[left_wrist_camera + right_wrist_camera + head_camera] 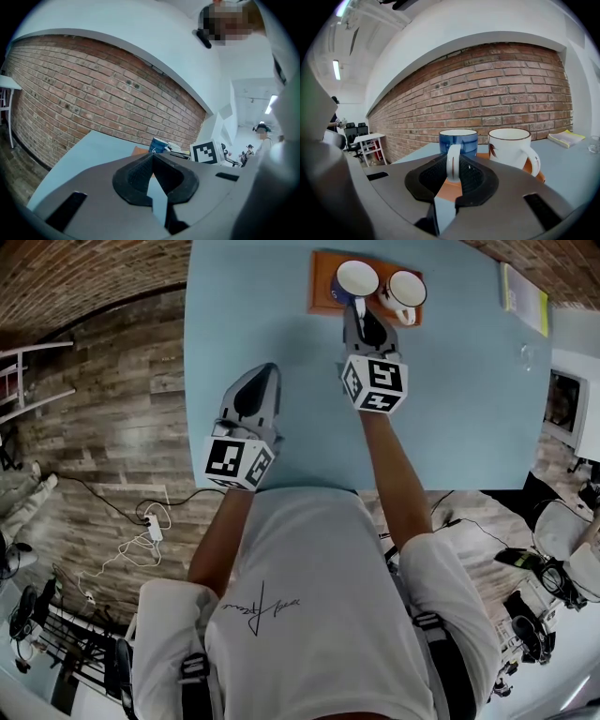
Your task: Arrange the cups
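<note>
Writing, shirt: the person's white T-shirt [281, 615] carries a thin handwritten-style script across the chest, too fine to read.
Writing, tools: each marker cube [375, 382] shows only black and white squares, no letters.
Writing, mugs: the blue mug [458, 139] bears a small white curl in the left gripper view, and whether it is a letter or a figure cannot be told. The white mug [510, 146] has a brown leaf motif and a dark brown rim, no words.
Writing, booklet: the cover of the yellow-edged booklet [525, 296] is too small to read.
Blue mug: stands at the far edge of the light blue surface [262, 306], over the orange board [323, 282]; the head view shows only a white inside.
White mug: on the same board, just beside the blue mug on its right with a narrow gap between them, handle turned away from it; its inside also shows plain white.
Glass: a clear glass [527, 357] stands well apart near the surface's right side. Its contents cannot be told.
Right tool [453, 161]: closed on the blue mug's white handle, which stands upright between the two pads.
Left tool [151, 158]: pads brought together at the tips with nothing between them, hovering over bare surface, well to the left of the board.
</note>
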`<act>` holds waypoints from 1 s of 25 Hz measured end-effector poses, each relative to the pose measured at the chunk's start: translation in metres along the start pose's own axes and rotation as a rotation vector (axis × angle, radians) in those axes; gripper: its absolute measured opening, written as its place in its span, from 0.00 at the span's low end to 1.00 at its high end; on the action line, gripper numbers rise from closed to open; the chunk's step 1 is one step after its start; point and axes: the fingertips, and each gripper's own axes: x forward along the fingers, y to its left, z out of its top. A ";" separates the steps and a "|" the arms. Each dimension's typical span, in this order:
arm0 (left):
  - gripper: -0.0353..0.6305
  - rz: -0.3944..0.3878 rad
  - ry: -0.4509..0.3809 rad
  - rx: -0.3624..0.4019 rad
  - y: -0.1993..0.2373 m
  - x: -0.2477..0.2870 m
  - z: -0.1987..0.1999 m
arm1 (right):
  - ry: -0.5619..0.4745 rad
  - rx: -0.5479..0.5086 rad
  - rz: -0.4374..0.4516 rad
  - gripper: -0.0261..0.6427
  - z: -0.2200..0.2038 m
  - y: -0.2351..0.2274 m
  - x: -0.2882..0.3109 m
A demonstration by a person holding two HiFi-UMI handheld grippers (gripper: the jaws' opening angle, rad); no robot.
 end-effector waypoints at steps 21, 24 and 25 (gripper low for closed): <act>0.06 -0.002 0.018 -0.016 0.006 0.010 -0.003 | -0.027 -0.029 -0.027 0.14 -0.010 0.006 0.004; 0.06 -0.003 0.021 -0.017 0.007 0.008 -0.005 | -0.021 -0.032 -0.027 0.14 -0.011 0.007 0.002; 0.06 -0.002 0.021 -0.018 0.007 0.008 -0.005 | -0.021 -0.033 -0.027 0.14 -0.011 0.007 0.001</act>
